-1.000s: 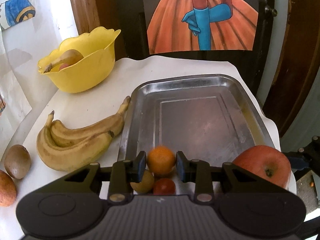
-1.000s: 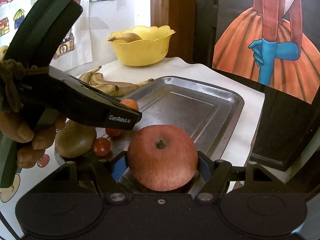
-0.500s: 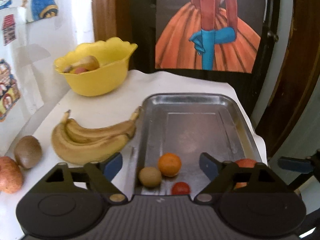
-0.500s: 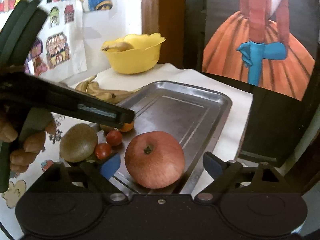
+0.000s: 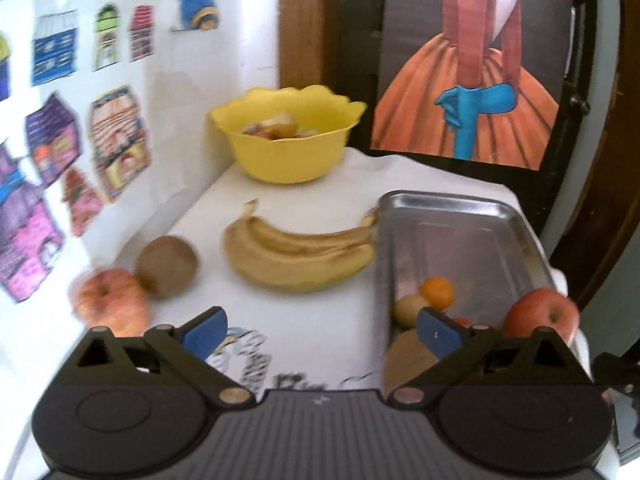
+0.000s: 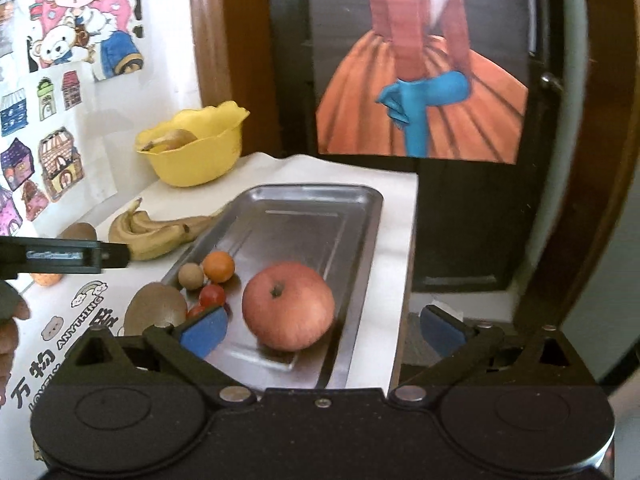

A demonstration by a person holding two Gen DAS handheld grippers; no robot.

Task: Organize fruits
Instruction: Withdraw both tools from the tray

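Observation:
A steel tray point(image 5: 460, 202) holds a small orange point(image 5: 438, 291), a tan round fruit point(image 5: 408, 310), a cherry tomato point(image 5: 462, 321) and a red apple point(image 5: 540, 312). My left gripper point(image 5: 320, 332) hangs above the white tabletop left of the tray, its jaws opening with nothing between them. My right gripper point(image 6: 322, 330) is also opening. The apple point(image 6: 288, 306) lies in the tray point(image 6: 304, 194) just ahead of its pads, untouched. Bananas point(image 5: 296, 258), a kiwi point(image 5: 166, 266) and a second apple point(image 5: 108, 300) lie on the table.
A yellow bowl point(image 5: 288, 152) with fruit stands at the back left. Another kiwi point(image 6: 154, 310) lies at the tray's near left corner. One finger of the left gripper point(image 6: 64, 258) crosses the right wrist view. Sticker-covered wall on the left, table edge right of the tray.
The left gripper let go of the orange and the right one let go of the apple. Both opened wide, drew back and rose. The left view swung left toward the bananas.

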